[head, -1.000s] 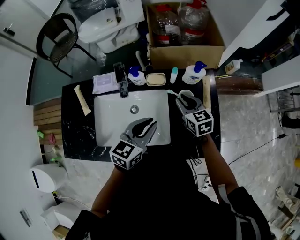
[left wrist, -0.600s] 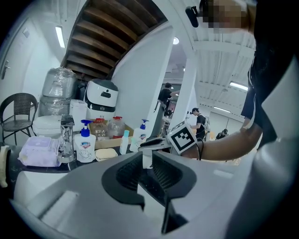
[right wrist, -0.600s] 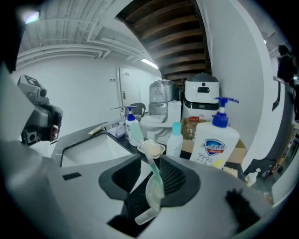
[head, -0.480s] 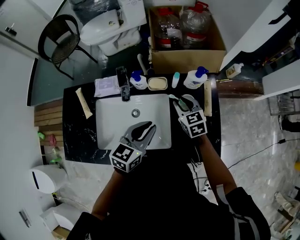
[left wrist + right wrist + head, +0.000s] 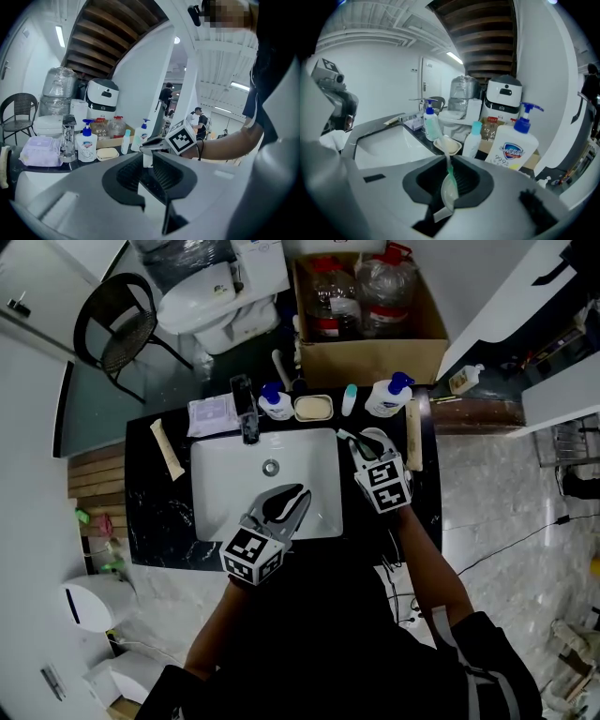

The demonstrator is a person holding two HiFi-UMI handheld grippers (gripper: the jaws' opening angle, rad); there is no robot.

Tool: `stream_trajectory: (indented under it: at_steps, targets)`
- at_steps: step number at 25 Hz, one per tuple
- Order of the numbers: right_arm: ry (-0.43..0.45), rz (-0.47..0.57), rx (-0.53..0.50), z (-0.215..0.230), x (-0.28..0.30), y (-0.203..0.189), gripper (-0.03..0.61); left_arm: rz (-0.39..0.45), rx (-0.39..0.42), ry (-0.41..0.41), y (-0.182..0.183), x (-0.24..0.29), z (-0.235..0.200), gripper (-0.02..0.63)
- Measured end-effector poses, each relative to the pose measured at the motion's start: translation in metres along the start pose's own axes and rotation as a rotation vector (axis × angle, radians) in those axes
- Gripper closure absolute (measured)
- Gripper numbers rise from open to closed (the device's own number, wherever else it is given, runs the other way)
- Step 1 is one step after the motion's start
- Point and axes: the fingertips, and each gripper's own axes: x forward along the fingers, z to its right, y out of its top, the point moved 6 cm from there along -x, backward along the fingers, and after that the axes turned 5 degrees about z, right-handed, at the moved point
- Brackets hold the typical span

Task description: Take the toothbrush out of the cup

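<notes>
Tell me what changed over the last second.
The right gripper shifted slightly left, toward the sink, above the cup. Its fingers are shut on the toothbrush. The left gripper stayed over the sink, holding nothing. Everything else kept its place.

L hand-held gripper [image 5: 298,495] closed; R hand-held gripper [image 5: 364,444] clamping.

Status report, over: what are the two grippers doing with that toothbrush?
Right gripper shut on green-and-white toothbrush, white cup just beneath. Left gripper shut, empty, over white sink. Nothing blocking.
</notes>
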Motion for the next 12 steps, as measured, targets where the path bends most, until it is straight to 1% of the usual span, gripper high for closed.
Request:
stream_trajectory:
  at_steps: [12]
  targets:
    - [-0.141,0.016,0.109,0.026,-0.030,-0.005,0.535,-0.003,0.006,-0.022,-0.003,-0.005,0.002,0.551]
